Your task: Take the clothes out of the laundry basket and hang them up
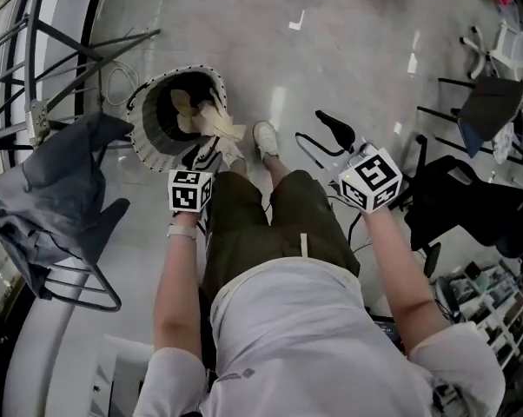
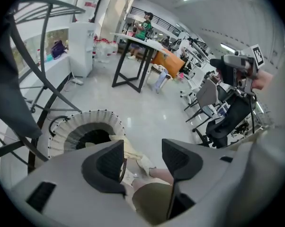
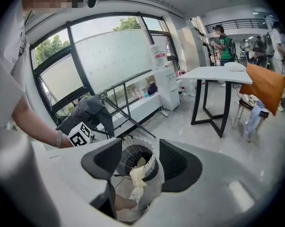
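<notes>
A round white laundry basket (image 1: 148, 133) stands on the floor in front of my feet. A cream cloth (image 1: 213, 122) lies draped over its near rim. On the drying rack (image 1: 66, 68) at the left hangs a grey garment (image 1: 66, 168). My left gripper (image 1: 208, 156) is open and empty just beside the basket's near rim. My right gripper (image 1: 324, 142) is open and empty too, further right above the floor. The left gripper view has the basket (image 2: 74, 126) and cloth (image 2: 129, 151) beyond the open left gripper (image 2: 142, 161). In the right gripper view, basket (image 3: 149, 167) and cloth (image 3: 137, 176) show between that gripper's (image 3: 140, 163) open jaws.
Black office chairs (image 1: 492, 102) and a dark seat (image 1: 470, 202) crowd the right side. A white table (image 3: 218, 74) on black legs and a water dispenser (image 2: 81, 46) stand further off. An orange cloth (image 3: 268, 85) lies over a chair. The rack's bars (image 1: 83, 289) reach low at the left.
</notes>
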{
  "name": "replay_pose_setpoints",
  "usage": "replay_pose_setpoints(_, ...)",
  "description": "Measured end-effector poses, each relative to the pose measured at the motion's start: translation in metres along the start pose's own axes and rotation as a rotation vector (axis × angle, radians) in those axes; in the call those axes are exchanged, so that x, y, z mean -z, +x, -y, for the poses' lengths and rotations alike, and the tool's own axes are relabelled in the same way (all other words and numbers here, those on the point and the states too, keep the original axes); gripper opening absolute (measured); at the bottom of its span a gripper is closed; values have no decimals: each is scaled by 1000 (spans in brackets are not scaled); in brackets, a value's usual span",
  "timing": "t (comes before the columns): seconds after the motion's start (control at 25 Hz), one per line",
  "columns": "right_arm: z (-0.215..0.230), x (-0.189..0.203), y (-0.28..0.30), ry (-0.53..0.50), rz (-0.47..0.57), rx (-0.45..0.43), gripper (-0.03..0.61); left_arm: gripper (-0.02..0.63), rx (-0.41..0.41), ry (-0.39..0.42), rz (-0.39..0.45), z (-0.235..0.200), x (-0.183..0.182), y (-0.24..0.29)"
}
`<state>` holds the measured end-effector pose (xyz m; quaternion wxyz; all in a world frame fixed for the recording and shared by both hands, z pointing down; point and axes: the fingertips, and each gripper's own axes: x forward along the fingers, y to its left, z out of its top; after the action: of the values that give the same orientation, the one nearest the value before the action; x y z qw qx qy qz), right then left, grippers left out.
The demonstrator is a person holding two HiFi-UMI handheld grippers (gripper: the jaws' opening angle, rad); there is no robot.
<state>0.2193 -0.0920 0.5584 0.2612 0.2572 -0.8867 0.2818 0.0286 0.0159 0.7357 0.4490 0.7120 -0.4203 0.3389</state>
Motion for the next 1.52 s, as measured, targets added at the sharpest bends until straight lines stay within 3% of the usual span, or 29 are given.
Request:
replay_pose_setpoints(0.24,36,51,28,123,-14,97,245,250,39,50,-109,-28,24,81)
replay_pose_setpoints(0.48,39,100,53,184,-72,111,245,250,64,19,-164,-61,47,157)
replay_pose_setpoints(0.76,46,131,56,228,-109,153,245,250,89,10,-263,-90,72,225)
replay_pose_setpoints(0.84,49,137,53,239,-119,166,245,240,126,-33,-272,-91,77,237)
replay_pose_setpoints(0.96,47,139,46,248,-135,169,245,172,159,-89,-263,-85,79,235)
replay_pose_setpoints(1.16,46,121,40,243,-125,178,245,86,92,-38,-249,-84,72,213)
replay_pose_setpoints(1.52,41,56,31,163,-66,140,245,43,-52,-68,-171,-99,49,133)
